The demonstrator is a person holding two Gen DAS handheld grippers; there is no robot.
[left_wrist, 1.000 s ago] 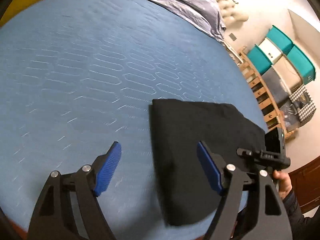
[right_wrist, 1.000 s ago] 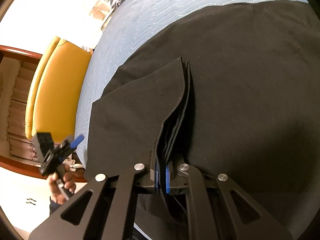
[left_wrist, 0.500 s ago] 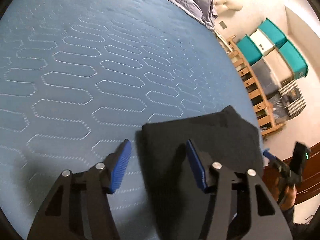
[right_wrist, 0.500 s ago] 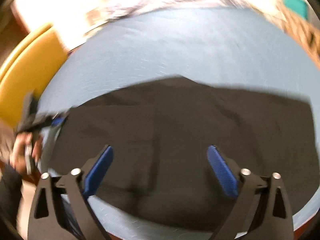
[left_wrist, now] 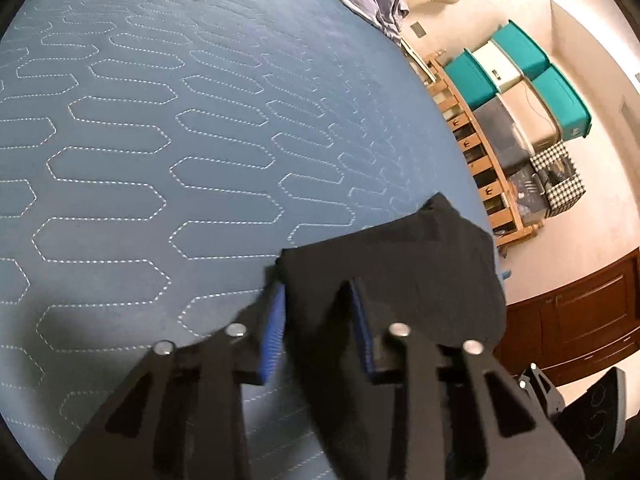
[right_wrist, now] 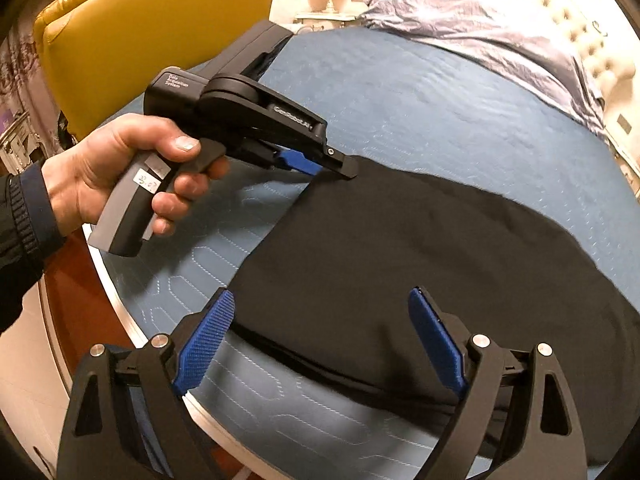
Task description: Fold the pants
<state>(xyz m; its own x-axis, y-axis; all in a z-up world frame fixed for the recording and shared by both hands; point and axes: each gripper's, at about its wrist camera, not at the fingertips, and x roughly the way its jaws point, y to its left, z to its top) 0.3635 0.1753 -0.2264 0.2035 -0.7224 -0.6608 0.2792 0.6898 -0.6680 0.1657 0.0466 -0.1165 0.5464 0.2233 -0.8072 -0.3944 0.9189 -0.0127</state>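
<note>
The right gripper (right_wrist: 320, 344) hangs spread wide, empty, over the black pants (right_wrist: 420, 264), folded flat near the blue quilted mattress's (right_wrist: 420, 92) near edge. The left gripper (left_wrist: 316, 320) pinches their far-left corner. Beyond lies open quilt up to a rumpled lavender sheet (right_wrist: 480, 28).

Each claw has black triangular-cutout arms, silver screws and ribbed blue pads (right_wrist: 206, 338). The left claw (right_wrist: 320, 166) has a grey pistol grip bearing a white label; the hand (right_wrist: 116, 168) wears a dark ribbed-cuff sleeve (right_wrist: 18, 232).
</note>
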